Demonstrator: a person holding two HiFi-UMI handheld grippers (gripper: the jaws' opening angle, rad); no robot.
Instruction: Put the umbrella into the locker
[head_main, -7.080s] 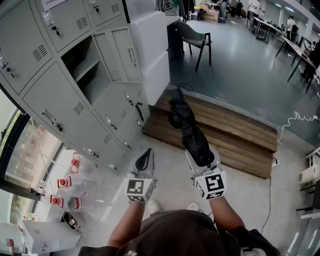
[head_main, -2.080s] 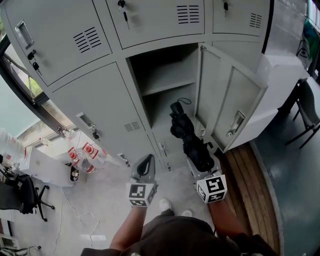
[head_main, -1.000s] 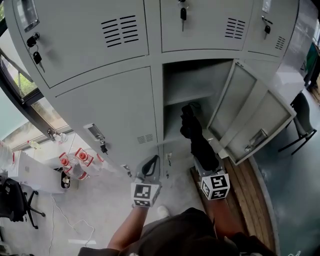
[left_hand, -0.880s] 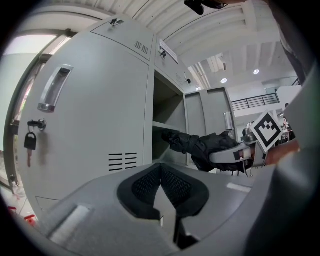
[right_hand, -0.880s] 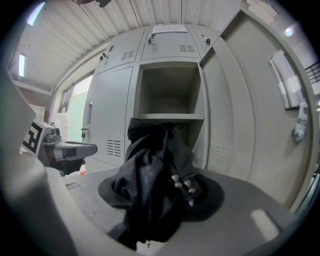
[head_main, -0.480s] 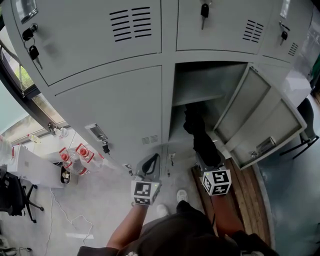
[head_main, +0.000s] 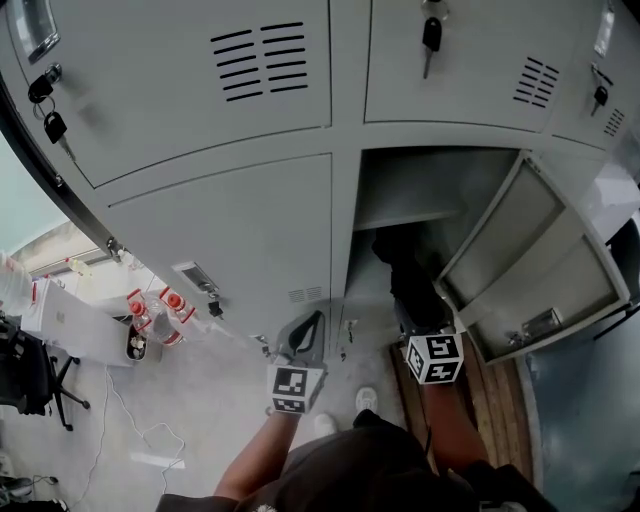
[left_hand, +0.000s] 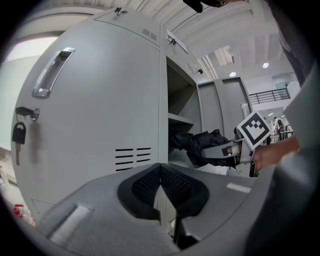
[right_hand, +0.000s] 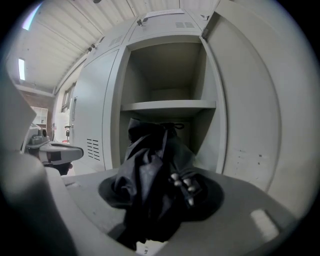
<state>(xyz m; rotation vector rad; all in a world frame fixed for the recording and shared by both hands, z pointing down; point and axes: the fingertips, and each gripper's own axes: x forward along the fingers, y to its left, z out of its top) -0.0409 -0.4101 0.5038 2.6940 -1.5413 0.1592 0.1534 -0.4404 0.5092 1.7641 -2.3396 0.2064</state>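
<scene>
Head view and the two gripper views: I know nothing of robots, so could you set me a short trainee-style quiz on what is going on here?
1. True or false: the left gripper holds the black folded umbrella.
2. In the head view, the door of the open grey metal locker hangs on its: A left, B right, C top.
3. How many shelves does that locker show inside?
Key: 1 false, the right gripper is shut on it; 2 B; 3 one.
</scene>
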